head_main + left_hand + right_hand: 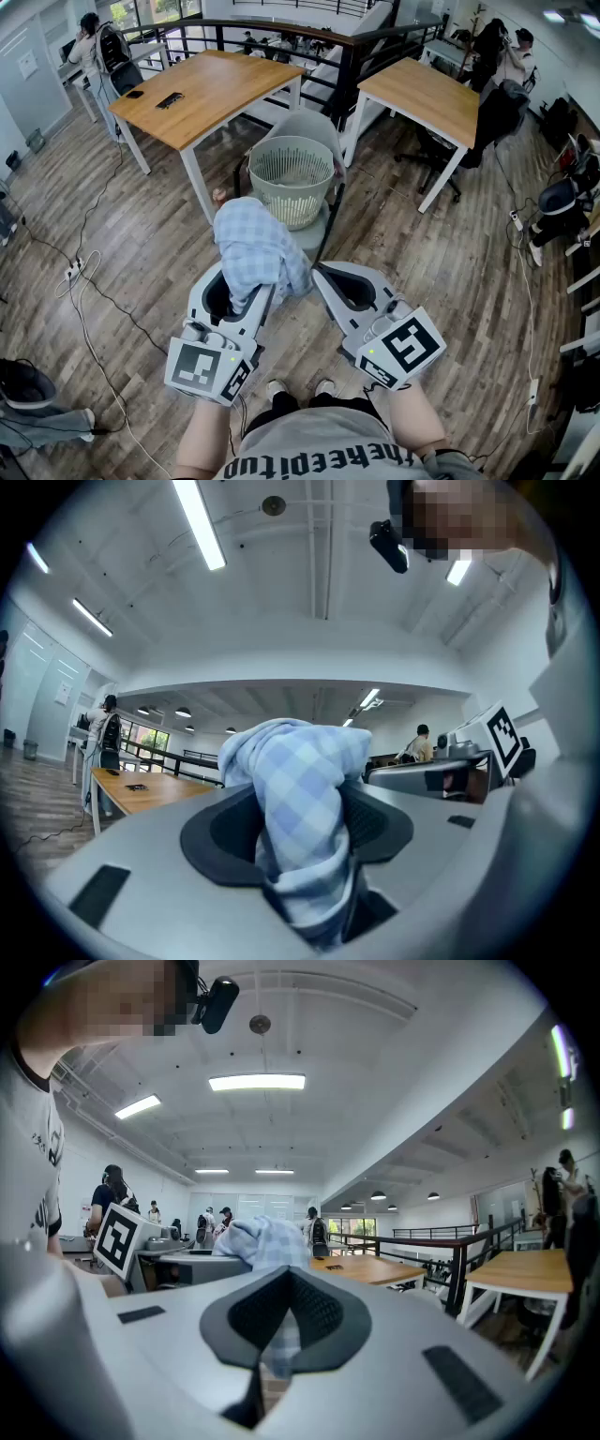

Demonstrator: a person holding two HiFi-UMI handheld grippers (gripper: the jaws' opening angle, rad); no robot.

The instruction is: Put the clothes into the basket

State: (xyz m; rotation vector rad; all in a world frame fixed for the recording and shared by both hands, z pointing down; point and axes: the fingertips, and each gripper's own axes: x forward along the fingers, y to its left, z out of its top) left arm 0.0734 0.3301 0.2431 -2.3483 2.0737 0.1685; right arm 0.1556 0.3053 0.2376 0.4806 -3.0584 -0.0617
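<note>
One checked cloth (pixel 251 251), one basket (pixel 292 178), two wooden tables (pixel 211 89) (pixel 427 94), two tongs (pixel 246 281) (pixel 323 274).

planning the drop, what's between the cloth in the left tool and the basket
Nothing: in the head view the checked cloth in the left tool overlaps the near side of the basket.

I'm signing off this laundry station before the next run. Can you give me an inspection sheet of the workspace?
Surface: wood-plank floor; no worktop in use.
Job's things: blue checked cloth held up; slatted laundry basket on a grey chair ahead, looks empty.
Clutter: dark items on the left wooden table; bags at right.
Grippers: left gripper closed on the cloth; right gripper jaws together, seemingly on its corner.
Cables: power strip with leads on the floor, left.
Surroundings: person at far desks; black railing.
</note>
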